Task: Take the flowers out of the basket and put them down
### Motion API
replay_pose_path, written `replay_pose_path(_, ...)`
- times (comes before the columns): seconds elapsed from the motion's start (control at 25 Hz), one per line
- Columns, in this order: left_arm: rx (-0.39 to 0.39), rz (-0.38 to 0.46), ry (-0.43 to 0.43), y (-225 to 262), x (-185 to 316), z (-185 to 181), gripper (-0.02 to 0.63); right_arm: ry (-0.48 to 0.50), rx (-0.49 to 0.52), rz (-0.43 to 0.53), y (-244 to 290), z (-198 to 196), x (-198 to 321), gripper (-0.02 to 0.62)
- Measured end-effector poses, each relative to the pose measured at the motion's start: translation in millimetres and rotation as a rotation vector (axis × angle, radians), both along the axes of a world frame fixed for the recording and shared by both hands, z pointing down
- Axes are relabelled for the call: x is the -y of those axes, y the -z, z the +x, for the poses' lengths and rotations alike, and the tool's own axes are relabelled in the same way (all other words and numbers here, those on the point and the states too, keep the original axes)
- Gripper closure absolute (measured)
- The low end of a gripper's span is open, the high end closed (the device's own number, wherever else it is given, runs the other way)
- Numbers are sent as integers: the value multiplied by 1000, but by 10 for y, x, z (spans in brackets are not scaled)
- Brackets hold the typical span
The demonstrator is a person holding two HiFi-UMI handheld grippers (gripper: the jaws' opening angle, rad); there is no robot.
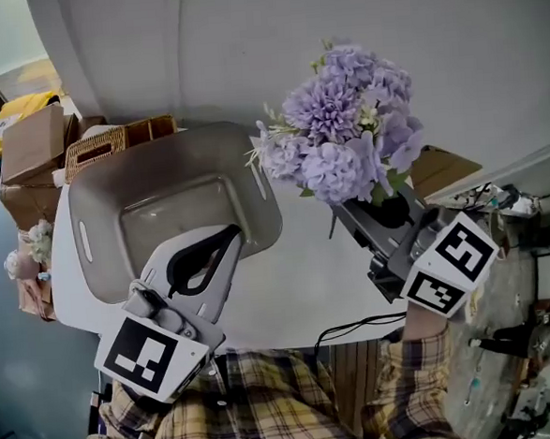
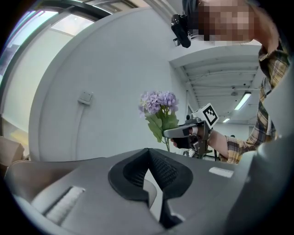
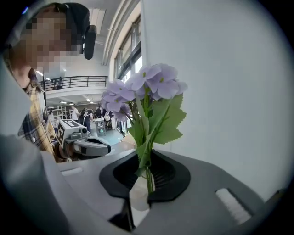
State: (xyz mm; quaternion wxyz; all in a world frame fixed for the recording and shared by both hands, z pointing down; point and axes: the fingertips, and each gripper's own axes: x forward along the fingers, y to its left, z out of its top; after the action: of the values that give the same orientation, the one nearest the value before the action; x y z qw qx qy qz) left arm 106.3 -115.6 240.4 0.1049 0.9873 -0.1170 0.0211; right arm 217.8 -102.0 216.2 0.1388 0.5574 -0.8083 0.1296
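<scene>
Flowers (image 1: 344,129) clamped in the right gripper (image 1: 364,215): jaws clenched on the thin green stems, low down, just under the leaves. Seen along those jaws, stalks pinched between the two black pads, leaves fanning out just above the tips, lilac blooms (image 3: 147,87) higher up and leaning a little left. Bunch raised clear of the white table (image 1: 298,278), out of the grey basket (image 1: 171,141) and to the right of its rim in the head view, blooms toward the pale wall beyond the jaws.

Left gripper (image 1: 229,236) clenched too, with nothing in it: pad tips (image 2: 148,153) meeting at a point, only a hollow behind them. Poised over the near rim of the basket, jaws pointing into its bare grey interior.

Across from the left jaws, the right gripper (image 2: 171,133) side-on with the bouquet (image 2: 158,103) rising upright from its tips. Across from the right jaws (image 3: 148,176), off to their left, the left gripper (image 3: 108,149) with its marker cube behind it.

Beyond the basket's far left corner, a wicker basket (image 1: 101,146) and a cardboard box (image 1: 33,142). Plaid sleeves behind both grippers.
</scene>
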Motion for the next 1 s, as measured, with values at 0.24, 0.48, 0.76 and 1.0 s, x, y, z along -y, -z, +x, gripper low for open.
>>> replay_pose_path(0.24,20,-10,-92,-43,-191,250,594,-158,39,-78,-416,490,-454,548)
replay_pose_path(0.48,37,-20,-147,-87,-357,453,594,-272,83,-144,-865,722,-870,548)
replay_pose_path(0.76,54,-21,-227,-274,-514,668,594,-379,131,-205,-1589,743,-1079,548)
replay_pose_path(1.0,87,-17,-269,-350,-673,898,594,-429,160,-296,-2126,815,-1202,548)
